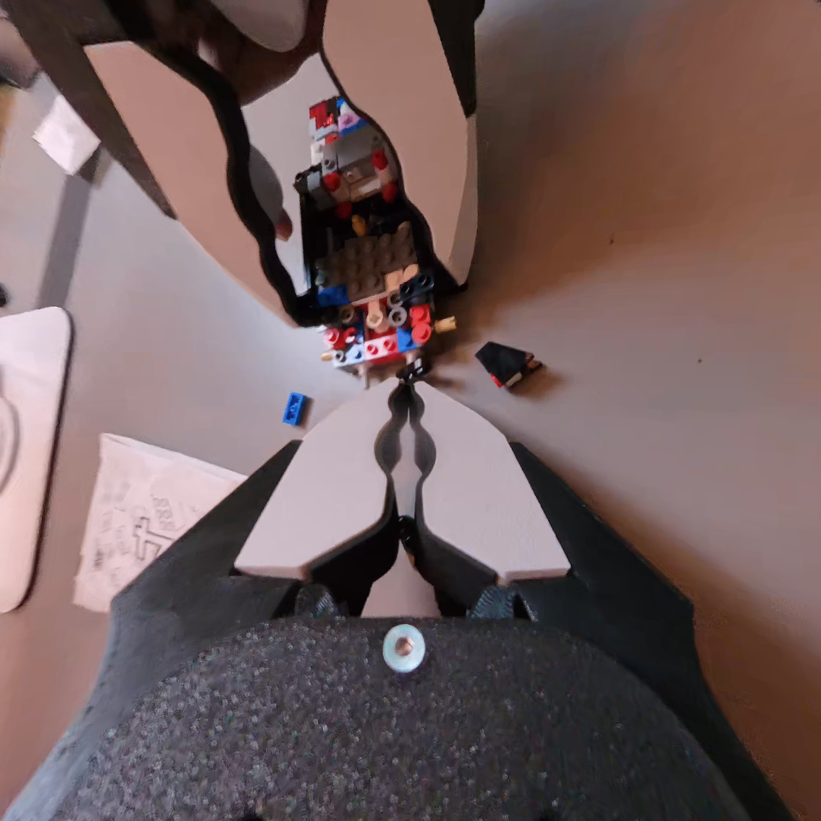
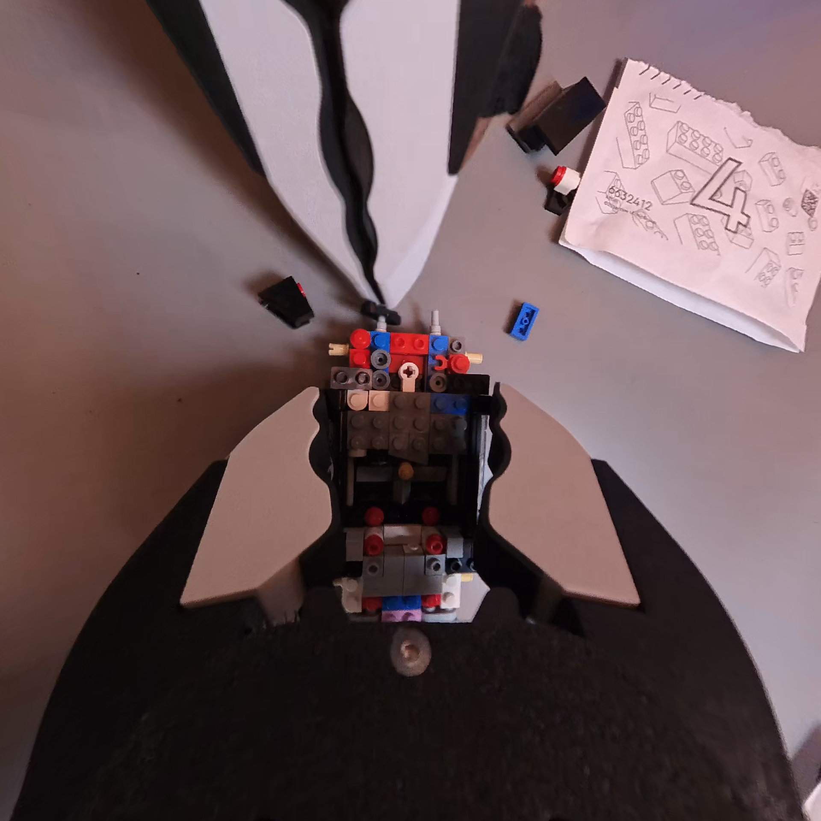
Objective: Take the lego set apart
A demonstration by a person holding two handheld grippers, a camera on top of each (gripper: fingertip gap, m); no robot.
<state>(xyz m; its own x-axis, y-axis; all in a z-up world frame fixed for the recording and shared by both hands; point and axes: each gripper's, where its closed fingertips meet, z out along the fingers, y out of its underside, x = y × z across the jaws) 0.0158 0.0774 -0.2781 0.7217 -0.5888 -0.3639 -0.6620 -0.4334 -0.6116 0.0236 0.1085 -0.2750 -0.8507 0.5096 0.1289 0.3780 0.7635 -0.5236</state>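
The lego model (image 2: 406,426), a black-sided build with grey, red and blue bricks, sits on the table between the fingers of my right gripper (image 2: 406,393). Both pads press on its black side walls. It also shows in the left wrist view (image 1: 368,266), where the right gripper (image 1: 377,293) comes in from the top. My left gripper (image 1: 406,388) is shut, its tips pinching a small black piece (image 1: 415,368) on a grey pin at the model's front end. In the right wrist view the left gripper (image 2: 377,297) reaches down to that black piece (image 2: 380,313).
Loose on the table are a blue plate (image 2: 524,320), a black wedge piece (image 2: 286,302), a larger black piece (image 2: 555,117) and a small red-and-white piece (image 2: 564,180). A printed white paper bag (image 2: 711,200) lies at the right. A white board (image 1: 31,444) lies at the left. My hands' fingertips stand some 4 centimeters from each other. Between my right fingertips and the blue plate (image 2: 524,320) there is roughly 4 centimeters. It turns up in the left wrist view (image 1: 294,408) as well.
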